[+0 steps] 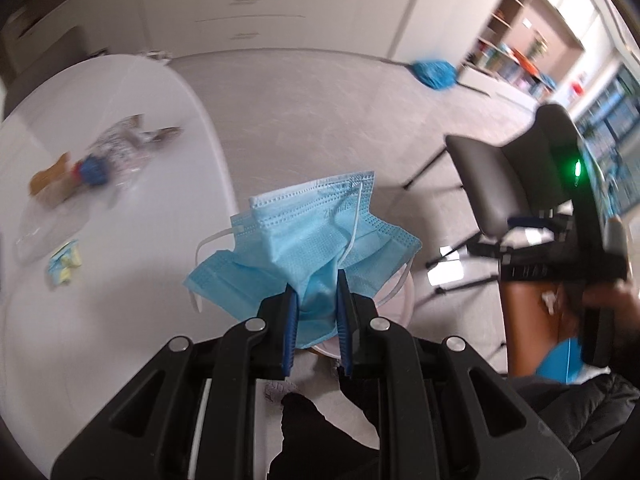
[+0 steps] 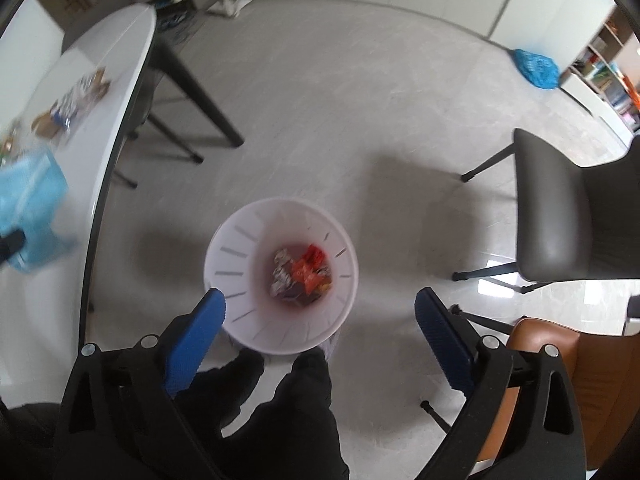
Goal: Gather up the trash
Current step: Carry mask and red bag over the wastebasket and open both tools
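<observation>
Left hand-held gripper (image 1: 317, 300) is clamped on a blue face mask (image 1: 304, 236), its jaws pinching the crumpled bottom of the mask, which fans out above the fingertips with its white ear loops hanging loose. The mask is in the air off the table (image 1: 132, 184) edge, at about 12 o'clock from the left hand-held gripper (a pale rim shows just under it, partly hidden). On the table at 10 o'clock from the mask lie a crumpled clear wrapper with a blue cap (image 1: 108, 156), a brown scrap (image 1: 50, 182) touching it, and a small yellow-blue wrapper (image 1: 64, 266) nearer at 9 o'clock, all blurred. Right hand-held gripper (image 2: 320, 300) has its jaws wide apart and holds nothing; it hangs over a white trash bin (image 2: 240, 256) standing on the floor (image 2: 360, 100). The bin sits between the blue pads (image 2: 208, 316) in view, and has red and silver wrappers (image 2: 302, 272) at its bottom. The mask appears in the right wrist view at 9 o'clock, blurred, over the table. A grey chair (image 2: 560, 216) stands at 3 o'clock from the bin, a brown chair (image 2: 536, 364) at 4 o'clock. A blue bag (image 2: 536, 68) lies on the floor far off at 1 o'clock.
</observation>
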Available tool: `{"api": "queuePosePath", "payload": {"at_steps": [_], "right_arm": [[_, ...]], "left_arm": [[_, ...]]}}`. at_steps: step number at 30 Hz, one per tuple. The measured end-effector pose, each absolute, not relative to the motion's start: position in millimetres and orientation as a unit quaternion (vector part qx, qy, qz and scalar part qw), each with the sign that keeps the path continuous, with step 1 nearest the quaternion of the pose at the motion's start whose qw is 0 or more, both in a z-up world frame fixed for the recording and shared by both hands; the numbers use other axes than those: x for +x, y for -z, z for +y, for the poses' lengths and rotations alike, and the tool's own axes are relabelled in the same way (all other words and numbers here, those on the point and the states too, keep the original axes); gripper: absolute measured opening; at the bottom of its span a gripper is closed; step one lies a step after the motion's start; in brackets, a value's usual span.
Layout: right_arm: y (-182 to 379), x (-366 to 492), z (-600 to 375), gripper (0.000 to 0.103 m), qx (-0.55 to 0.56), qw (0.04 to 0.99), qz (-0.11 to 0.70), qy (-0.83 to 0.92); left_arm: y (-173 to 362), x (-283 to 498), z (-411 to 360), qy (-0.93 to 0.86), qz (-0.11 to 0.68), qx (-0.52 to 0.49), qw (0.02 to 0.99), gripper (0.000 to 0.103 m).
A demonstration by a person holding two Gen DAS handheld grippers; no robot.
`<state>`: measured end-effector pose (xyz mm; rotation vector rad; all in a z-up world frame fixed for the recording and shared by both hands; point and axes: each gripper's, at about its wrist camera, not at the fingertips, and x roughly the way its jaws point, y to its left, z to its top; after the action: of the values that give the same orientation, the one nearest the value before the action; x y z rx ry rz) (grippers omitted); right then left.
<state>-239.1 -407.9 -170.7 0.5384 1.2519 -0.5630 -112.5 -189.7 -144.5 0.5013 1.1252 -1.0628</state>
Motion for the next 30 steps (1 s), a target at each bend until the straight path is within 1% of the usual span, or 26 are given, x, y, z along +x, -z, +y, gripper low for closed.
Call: {"api": "queuePosePath", "payload": {"at_steps": [4, 6, 7, 8, 10, 14, 18, 30], "right_arm": [[161, -250, -420, 0.098, 0.254, 0.743, 0.556, 0.272], [161, -252, -423, 0.098, 0.257, 0.744, 0.552, 0.276], [160, -254, -424, 0.098, 0.258, 0.745, 0.549, 0.276], [159, -255, -425, 0.098, 0.259, 0.746, 0.548, 0.276], [159, -256, -425, 0.098, 0.261, 0.747, 0.546, 0.275], [157, -256, -428, 0.098, 0.262, 0.748, 0.545, 0.274], [157, -256, -429, 0.098, 0.263, 0.749, 0.545, 0.272], [154, -254, -427, 0.098, 0.263, 0.750, 0.544, 0.269]], "left_arm": [[158, -125, -211, 0.497, 0.512, 0.247, 0.656, 0.017], [165, -131, -221, 0.504, 0.521, 0.259, 0.638, 0.020], [169, -133, -226, 0.506, 0.526, 0.266, 0.630, 0.034], [171, -134, -228, 0.504, 0.526, 0.270, 0.630, 0.057], [170, -137, -231, 0.502, 0.519, 0.273, 0.635, 0.071], [163, -136, -233, 0.508, 0.507, 0.262, 0.645, 0.085], [157, -133, -230, 0.515, 0.507, 0.239, 0.649, 0.089], [146, -135, -226, 0.520, 0.491, 0.241, 0.656, 0.089]]}}
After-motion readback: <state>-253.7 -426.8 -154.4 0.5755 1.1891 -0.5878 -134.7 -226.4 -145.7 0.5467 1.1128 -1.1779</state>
